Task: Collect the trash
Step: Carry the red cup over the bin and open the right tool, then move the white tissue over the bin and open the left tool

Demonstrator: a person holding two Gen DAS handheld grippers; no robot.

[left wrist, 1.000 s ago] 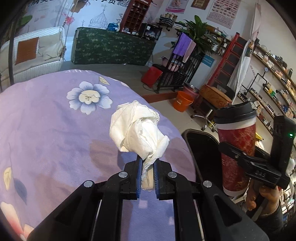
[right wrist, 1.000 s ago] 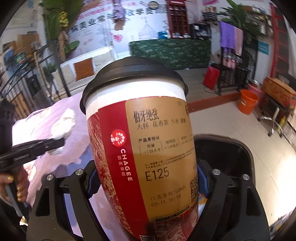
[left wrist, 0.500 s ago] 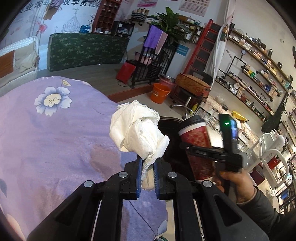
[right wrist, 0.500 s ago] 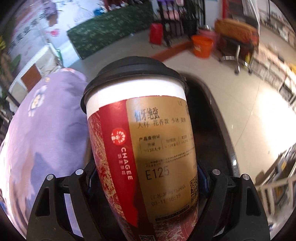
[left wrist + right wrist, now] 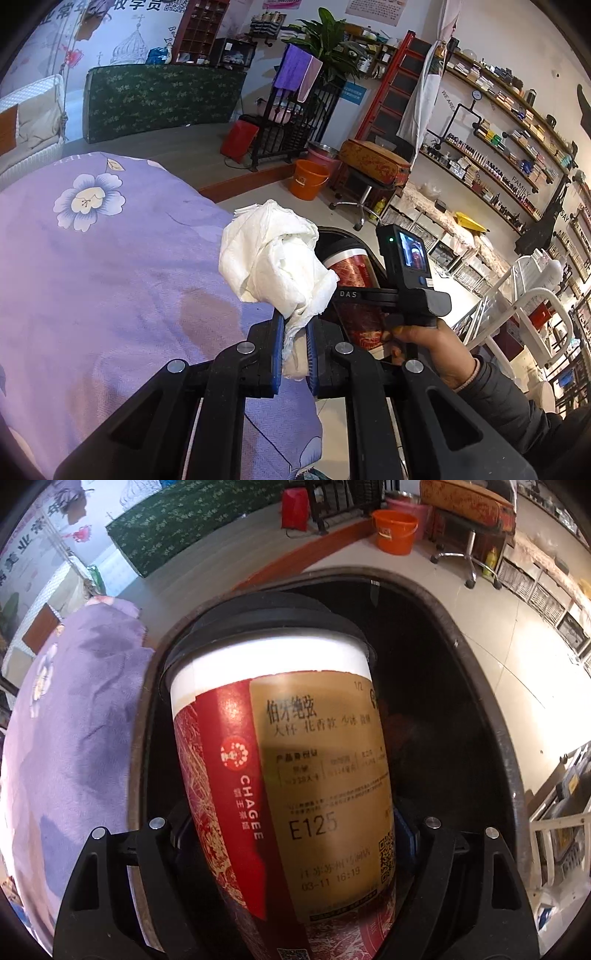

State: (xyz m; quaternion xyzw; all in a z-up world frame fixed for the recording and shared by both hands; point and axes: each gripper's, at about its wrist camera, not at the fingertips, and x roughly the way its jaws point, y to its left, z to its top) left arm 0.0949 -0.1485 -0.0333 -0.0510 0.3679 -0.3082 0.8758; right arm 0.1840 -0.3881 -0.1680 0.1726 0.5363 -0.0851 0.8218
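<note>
In the left wrist view, the purple flowered cloth (image 5: pixel 110 266) filled the left side of the frame. It looked like it lay over a desk or a bed, but I could not tell which. In the middle, the left tool (image 5: pixel 293 339) was squeezed tight on the tail of a crumpled white tissue (image 5: pixel 273 258). The tissue looked very light and soft. It would squash and could tear, so a pinch on the bunched-up tail was a good place to hold it. It should drop easily once let go.

Just right of the tissue, the right tool (image 5: pixel 364 295) was clamped on a red paper cup (image 5: pixel 354 291) with a black lid. A hand (image 5: pixel 432 343) held that tool from below.

In the right wrist view, the cup (image 5: pixel 280 775) filled the middle, held low on its sides, lid end away from the camera. Paper walls bend, so a hard squeeze could crush it. I could not tell if any drink was left inside.

Behind the cup was the black trash bin (image 5: pixel 476 672). Its left rim sat close beside the purple cloth. The mouth was wide and dark, so there looked to be plenty of room for the cup to go in. To the right was bare floor.
</note>
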